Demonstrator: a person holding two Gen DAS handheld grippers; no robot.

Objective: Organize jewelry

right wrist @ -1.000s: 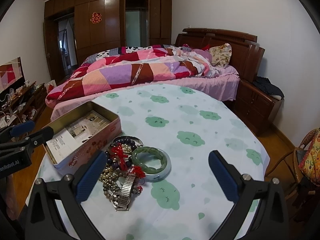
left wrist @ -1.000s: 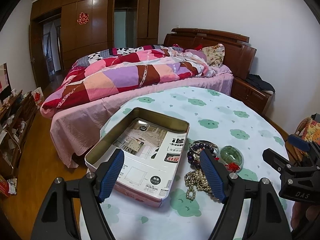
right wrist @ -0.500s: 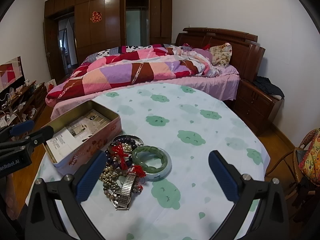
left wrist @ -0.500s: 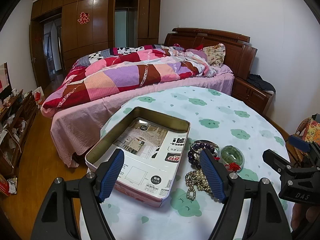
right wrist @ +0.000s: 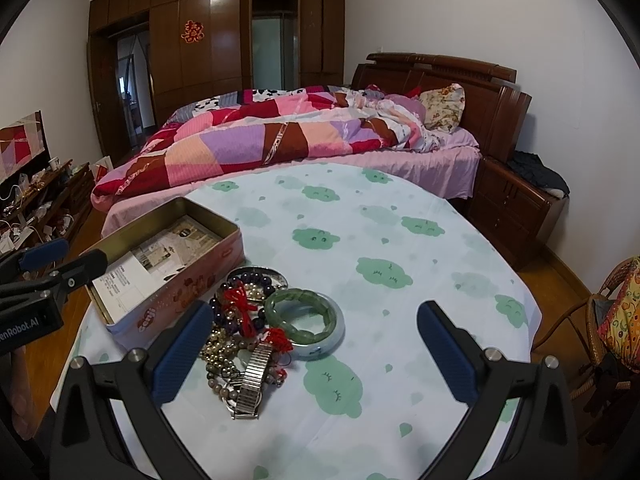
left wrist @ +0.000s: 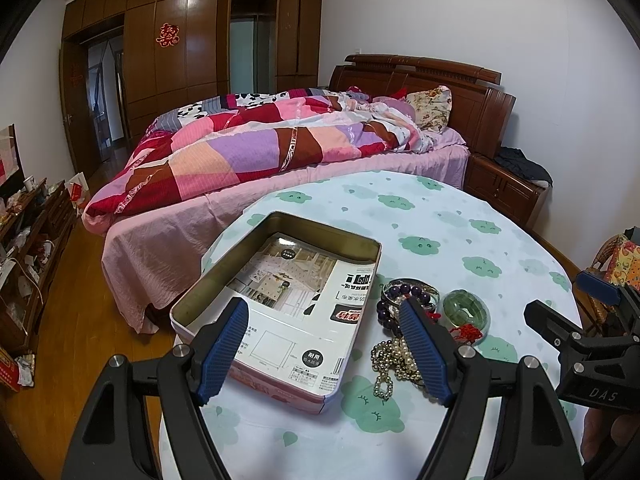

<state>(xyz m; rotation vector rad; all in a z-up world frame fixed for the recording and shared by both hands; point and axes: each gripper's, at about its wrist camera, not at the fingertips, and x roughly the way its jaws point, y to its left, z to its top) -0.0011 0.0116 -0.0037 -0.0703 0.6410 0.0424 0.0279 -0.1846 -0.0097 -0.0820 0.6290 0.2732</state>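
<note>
Jewelry pile point(right wrist: 248, 332) sits untouched beside tin point(left wrist: 280, 308). Both jaws wide apart, empty. Next: right gripper point(right wrist: 316, 344) drops onto green bangle point(right wrist: 302, 314).

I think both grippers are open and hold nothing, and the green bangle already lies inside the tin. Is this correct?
Not quite. The green bangle is not inside the tin; it lies on the table beside it, at the edge of the jewelry pile, as the right wrist view shows. The rest is right: the left gripper and the right gripper are open and hold nothing.
</note>
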